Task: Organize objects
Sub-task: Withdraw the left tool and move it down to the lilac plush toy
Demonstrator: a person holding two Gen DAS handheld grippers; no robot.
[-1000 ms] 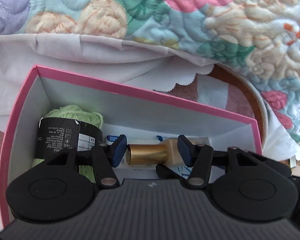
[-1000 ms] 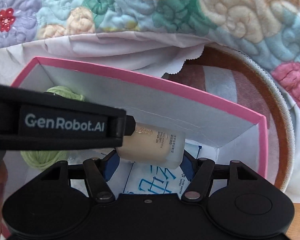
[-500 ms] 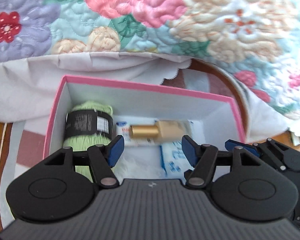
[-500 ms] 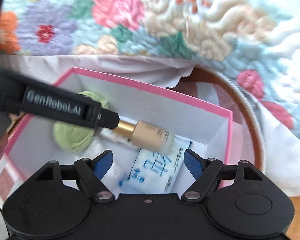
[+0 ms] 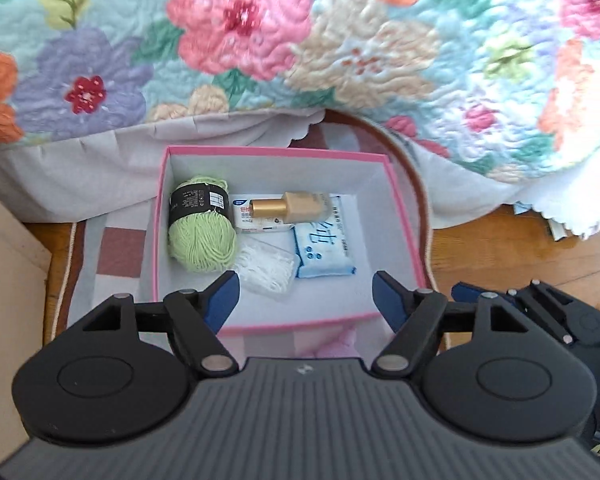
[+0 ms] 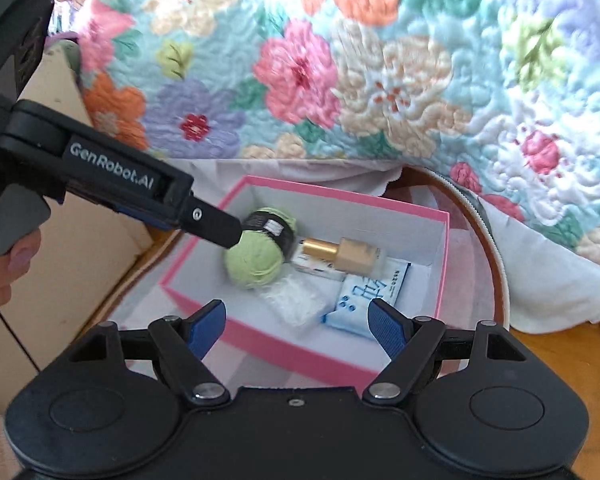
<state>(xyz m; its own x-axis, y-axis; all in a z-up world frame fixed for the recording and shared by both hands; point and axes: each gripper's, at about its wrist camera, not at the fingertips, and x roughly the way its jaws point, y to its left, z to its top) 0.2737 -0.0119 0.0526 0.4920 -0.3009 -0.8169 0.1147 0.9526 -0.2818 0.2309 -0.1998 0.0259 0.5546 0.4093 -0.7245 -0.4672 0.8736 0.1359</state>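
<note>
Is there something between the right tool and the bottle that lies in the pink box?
Nothing visible. The right tool is open above the pink box with empty air down to the bottle. The left tool, opening and empty, sits off to the side.

A box (image 5: 400, 216) is set on a mat (image 5: 112, 248) before a quilt (image 5: 300, 48). In the box, a yarn ball (image 5: 202, 240) is placed at the left; a bottle (image 5: 296, 207) is laid across a packet (image 5: 260, 222) beside it, with a tissue pack (image 5: 324, 252) at the right and a floss bag (image 5: 266, 270) nearest.
</note>
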